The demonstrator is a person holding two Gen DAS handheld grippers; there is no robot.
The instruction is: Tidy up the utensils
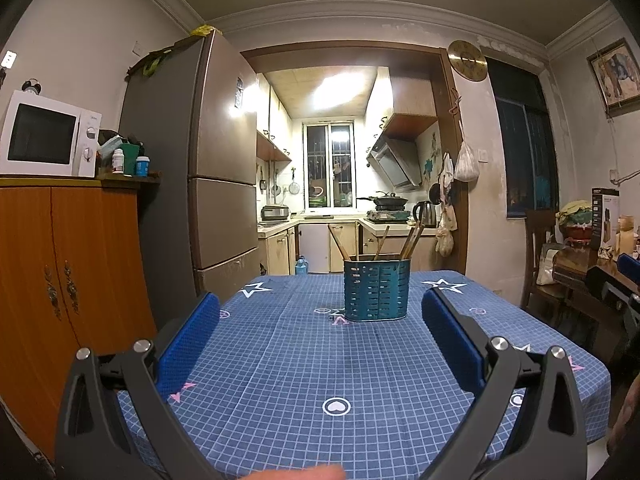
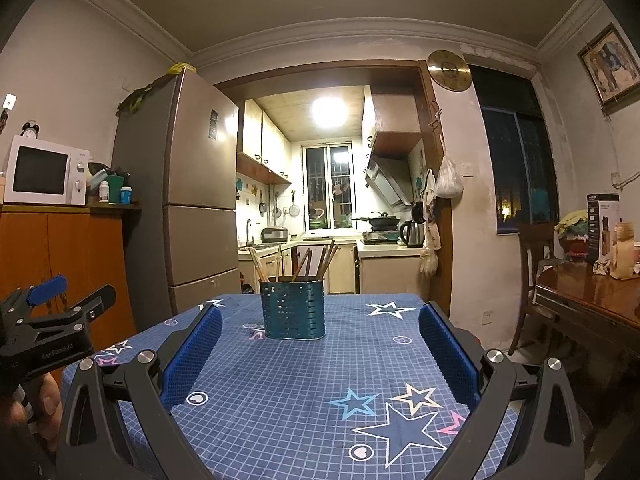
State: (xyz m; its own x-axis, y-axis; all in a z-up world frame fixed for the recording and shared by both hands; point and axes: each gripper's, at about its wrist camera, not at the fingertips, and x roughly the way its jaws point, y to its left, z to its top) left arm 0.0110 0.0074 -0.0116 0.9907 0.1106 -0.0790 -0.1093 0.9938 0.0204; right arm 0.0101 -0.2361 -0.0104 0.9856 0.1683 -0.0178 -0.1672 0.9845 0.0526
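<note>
Chopsticks [image 1: 412,240] stand in a teal holder [image 1: 376,290] at the far middle of the desk [image 1: 320,360], leaning every which way, tips fanned out above the rim. They are thin, stiff wooden sticks, brownish, and look very light. They probably roll and slide against each other, so a pinch on the upper shaft above the rim looks best, one or two at a time. Lower down the holder wall blocks access.

The holder is perforated sheet metal, oval, upright, with rows of small slots and a glossy painted finish. It seems light enough to tip or skate on the cloth if a stick drags sideways. To steady it, grip across the narrow side or the rim.

The desk is covered with a blue grid-print tablecloth [image 2: 280,400] with stars and heart circles. It is soft fabric, lying fairly flat, and it may bunch up if the holder is pushed. No loose utensils are visible on the cloth.

The left hand-held gripper [image 1: 320,316] hovers over the near desk with jaws spread wide and nothing between them. The right hand-held gripper [image 2: 320,326] is likewise spread and empty. Both have blue textured rubbery pads on black plastic arms, and both are well short of the holder.
</note>
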